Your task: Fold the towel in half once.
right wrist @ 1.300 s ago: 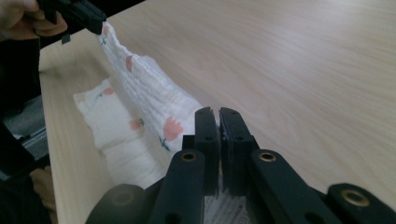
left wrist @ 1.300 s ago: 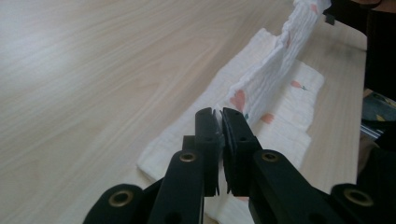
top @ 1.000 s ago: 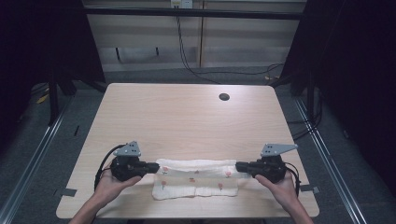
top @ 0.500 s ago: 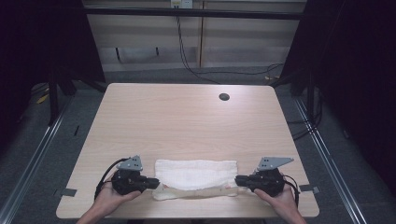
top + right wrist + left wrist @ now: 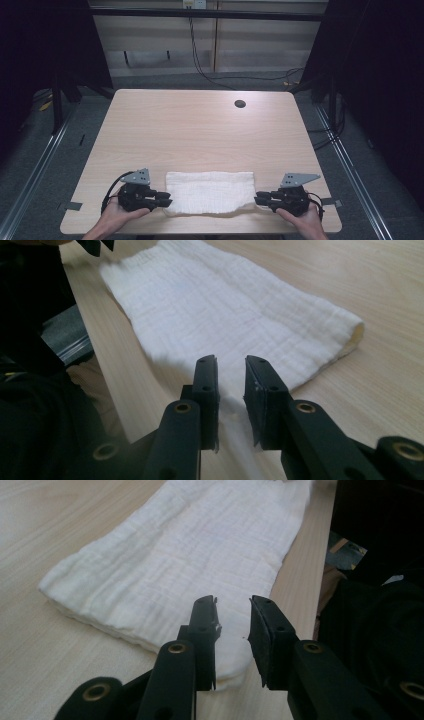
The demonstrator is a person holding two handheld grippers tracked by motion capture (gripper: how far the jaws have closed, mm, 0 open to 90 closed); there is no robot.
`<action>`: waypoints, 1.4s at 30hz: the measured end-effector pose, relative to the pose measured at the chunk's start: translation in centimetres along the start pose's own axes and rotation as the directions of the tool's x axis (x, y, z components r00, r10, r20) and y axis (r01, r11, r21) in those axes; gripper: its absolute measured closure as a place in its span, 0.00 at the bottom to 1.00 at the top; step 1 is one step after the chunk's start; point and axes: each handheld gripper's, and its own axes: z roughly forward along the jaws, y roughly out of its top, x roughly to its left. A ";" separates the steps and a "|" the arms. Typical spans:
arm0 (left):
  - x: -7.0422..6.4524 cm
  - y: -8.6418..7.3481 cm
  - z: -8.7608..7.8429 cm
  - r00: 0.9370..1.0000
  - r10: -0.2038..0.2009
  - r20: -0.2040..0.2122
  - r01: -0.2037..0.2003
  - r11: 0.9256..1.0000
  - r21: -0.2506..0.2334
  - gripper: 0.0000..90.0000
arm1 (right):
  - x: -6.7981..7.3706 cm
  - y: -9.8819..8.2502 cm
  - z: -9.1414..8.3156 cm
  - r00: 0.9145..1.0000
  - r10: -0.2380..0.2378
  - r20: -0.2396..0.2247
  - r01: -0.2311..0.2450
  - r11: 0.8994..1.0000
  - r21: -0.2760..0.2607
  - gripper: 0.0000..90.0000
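White muslin cloth (image 5: 209, 192) now lies flat near the front edge of the wooden table (image 5: 200, 130), folded into a long band that runs left to right between the 2 grippers. A second ago the cloth sat a little farther back with faint reddish marks on its upper face, and both grippers pinched its ends; half a second ago they had carried that edge forward over the rest. Now the plain white side faces up and the marks are out of sight, so the fold looks made.

In the left gripper view, the left gripper (image 5: 232, 625) has its jaws parted by a narrow gap, with the cloth's near corner lying on the table under the tips rather than pinched between them. In the right gripper view, the right gripper (image 5: 230, 385) is likewise slightly parted, and the cloth's end reaches in below its tips; there too I see nothing clamped.

My reading is that both ends have just been let go. That completes 1 fold, and the likely next step is either a second fold across the length or drawing back.
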 end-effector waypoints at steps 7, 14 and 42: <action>1.4 0.6 1.2 0.998 -0.025 -0.055 0.026 0.999 0.022 0.80 | -0.8 0.7 1.1 0.999 0.002 0.049 -0.003 1.000 0.018 0.74; 3.3 0.8 2.7 0.994 -0.037 -0.107 0.045 0.996 0.076 0.78 | -4.2 2.8 3.8 0.985 0.020 0.172 -0.029 0.998 0.047 0.60; 4.1 4.5 5.0 0.995 -0.046 -0.088 0.049 0.998 0.029 0.73 | -8.0 3.9 4.6 0.966 0.093 0.240 -0.097 0.995 0.008 0.67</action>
